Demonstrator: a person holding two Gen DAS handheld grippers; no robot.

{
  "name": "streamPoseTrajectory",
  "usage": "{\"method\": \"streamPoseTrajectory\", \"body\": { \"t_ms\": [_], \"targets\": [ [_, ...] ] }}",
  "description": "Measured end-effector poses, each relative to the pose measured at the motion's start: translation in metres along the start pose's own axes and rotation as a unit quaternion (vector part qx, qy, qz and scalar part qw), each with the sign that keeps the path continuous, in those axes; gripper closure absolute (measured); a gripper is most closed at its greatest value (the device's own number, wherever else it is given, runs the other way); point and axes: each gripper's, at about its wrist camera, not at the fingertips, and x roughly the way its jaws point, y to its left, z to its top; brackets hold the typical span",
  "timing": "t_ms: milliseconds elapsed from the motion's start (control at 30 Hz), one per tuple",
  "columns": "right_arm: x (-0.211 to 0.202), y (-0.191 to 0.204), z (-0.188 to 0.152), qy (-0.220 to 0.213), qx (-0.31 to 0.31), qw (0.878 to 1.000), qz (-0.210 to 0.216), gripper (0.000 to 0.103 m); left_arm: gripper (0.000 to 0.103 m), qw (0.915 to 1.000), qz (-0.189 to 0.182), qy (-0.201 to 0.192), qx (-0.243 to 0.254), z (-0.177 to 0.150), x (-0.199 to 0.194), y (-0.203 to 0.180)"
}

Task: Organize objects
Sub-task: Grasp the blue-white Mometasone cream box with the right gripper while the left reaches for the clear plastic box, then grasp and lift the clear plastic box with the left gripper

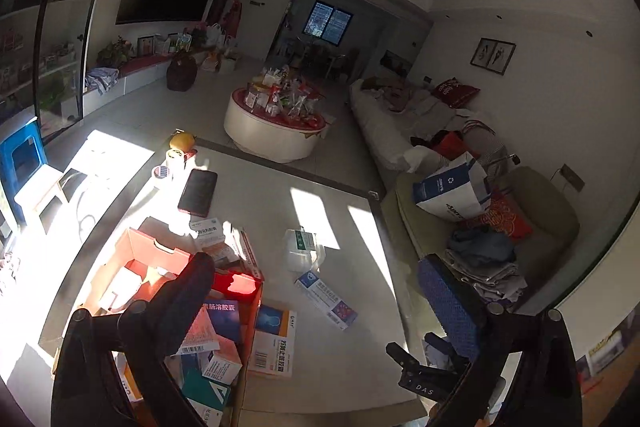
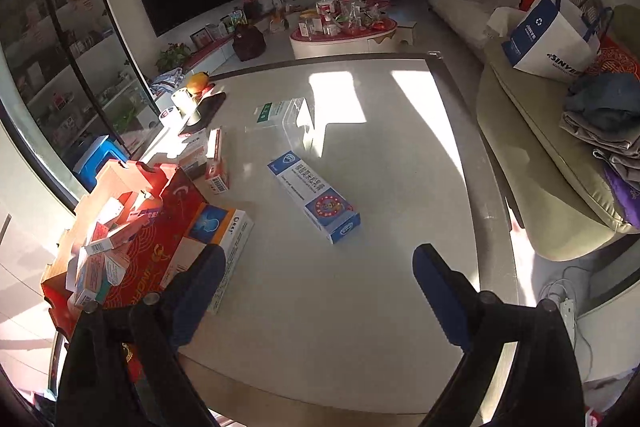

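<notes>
Both grippers stand wide open with nothing between the fingers: the left gripper [image 1: 324, 291] hangs over the red box [image 1: 168, 291] at the lower left of its frame, the right gripper [image 2: 320, 267] over bare worktop [image 2: 360, 307]. The box is heaped with medicine packs [image 2: 104, 251]. A blue-and-white carton [image 2: 314, 197] lies alone mid-worktop, an orange-edged carton [image 2: 228, 247] just beside the box, and a phone [image 1: 198, 191] farther back.

We see bare table [image 2: 360, 307] ahead of both grippers, broken only by the long blue-and-white box [image 2: 314, 195] mid-table, while the red carton [image 2: 160, 227], flat box [image 2: 228, 247] and small boxes [image 2: 216, 163] crowd the left.
</notes>
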Motion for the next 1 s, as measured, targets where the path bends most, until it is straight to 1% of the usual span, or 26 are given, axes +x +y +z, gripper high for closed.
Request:
{"method": "streamPoseTrajectory", "body": {
  "t_ms": [33,100,200,267,300,333,367,400,433,467,500,533,567,633,667,733,767,800,833,867,900,933,967,1000],
  "targets": [
    [0.018,-0.002,0.003,0.015,-0.005,1.000,0.001,0.008,0.000,0.9999,0.012,0.011,-0.004,0.002,0.023,0.001],
    [0.053,-0.005,0.014,0.038,-0.022,0.999,0.005,0.008,0.000,0.9982,0.021,0.051,-0.024,0.004,0.079,0.010],
    [0.107,-0.002,0.038,0.072,-0.057,0.996,0.014,0.008,0.000,0.9913,0.044,0.110,-0.057,0.004,0.156,0.026],
    [0.141,0.003,0.051,0.105,-0.079,0.991,0.025,0.009,0.000,0.9870,0.071,0.133,-0.056,0.005,0.202,0.032],
    [0.154,0.006,0.055,0.118,-0.091,0.988,0.030,0.011,0.000,0.9852,0.086,0.141,-0.046,0.007,0.222,0.032],
    [0.167,0.009,0.059,0.131,-0.103,0.986,0.024,0.012,0.000,0.9836,0.097,0.148,-0.035,0.009,0.240,0.032],
    [0.177,0.012,0.061,0.143,-0.115,0.983,0.014,0.016,0.000,0.9813,0.102,0.161,-0.024,0.010,0.260,0.031],
    [0.186,0.014,0.062,0.154,-0.122,0.980,0.006,0.024,0.000,0.9790,0.099,0.177,-0.018,0.009,0.278,0.029],
    [0.194,0.015,0.063,0.172,-0.124,0.977,0.000,0.029,0.000,0.9764,0.095,0.193,-0.019,0.007,0.294,0.028],
    [0.196,0.017,0.064,0.172,-0.132,0.976,-0.014,0.038,0.000,0.9725,0.090,0.214,-0.019,0.005,0.310,0.027],
    [0.196,0.019,0.065,0.178,-0.144,0.973,-0.024,0.051,0.000,0.9680,0.089,0.234,-0.020,0.002,0.323,0.027],
    [0.196,0.021,0.067,0.186,-0.146,0.972,-0.021,0.061,0.000,0.9637,0.087,0.252,-0.021,0.000,0.334,0.025],
    [0.196,0.021,0.068,0.198,-0.145,0.969,-0.034,0.063,0.000,0.9608,0.086,0.263,-0.015,-0.003,0.342,0.022],
    [0.192,0.017,0.069,0.223,-0.129,0.966,-0.035,0.063,0.000,0.9540,0.102,0.281,0.018,-0.007,0.354,0.013],
    [0.185,0.011,0.071,0.238,-0.107,0.965,-0.027,0.063,0.000,0.9510,0.109,0.285,0.051,-0.007,0.357,0.004],
    [0.167,-0.002,0.072,0.260,-0.062,0.964,-0.006,0.063,0.000,0.9421,0.121,0.284,0.130,-0.005,0.362,-0.014],
    [0.158,-0.007,0.073,0.268,-0.048,0.962,-0.002,0.063,0.000,0.9360,0.116,0.281,0.177,-0.004,0.364,-0.024],
    [0.149,-0.010,0.074,0.276,-0.039,0.960,-0.004,0.063,0.000,0.9270,0.106,0.282,0.224,-0.004,0.369,-0.034],
    [0.140,-0.012,0.075,0.282,-0.035,0.959,-0.003,0.063,0.000,0.9156,0.099,0.289,0.261,-0.006,0.375,-0.041],
    [0.132,-0.013,0.076,0.288,-0.031,0.957,-0.002,0.063,0.000,0.9023,0.094,0.302,0.293,-0.010,0.385,-0.046],
    [0.125,-0.014,0.077,0.293,-0.025,0.956,0.000,0.063,0.000,0.8911,0.090,0.318,0.311,-0.014,0.395,-0.048],
    [0.118,-0.016,0.079,0.298,-0.019,0.954,0.002,0.063,0.000,0.8848,0.089,0.333,0.313,-0.017,0.407,-0.047],
    [0.113,-0.017,0.083,0.302,-0.013,0.953,0.004,0.063,0.000,0.8829,0.092,0.348,0.302,-0.019,0.419,-0.044],
    [0.109,-0.019,0.087,0.304,-0.007,0.953,0.005,0.063,0.000,0.8844,0.092,0.361,0.281,-0.019,0.428,-0.040]
  ]
}}
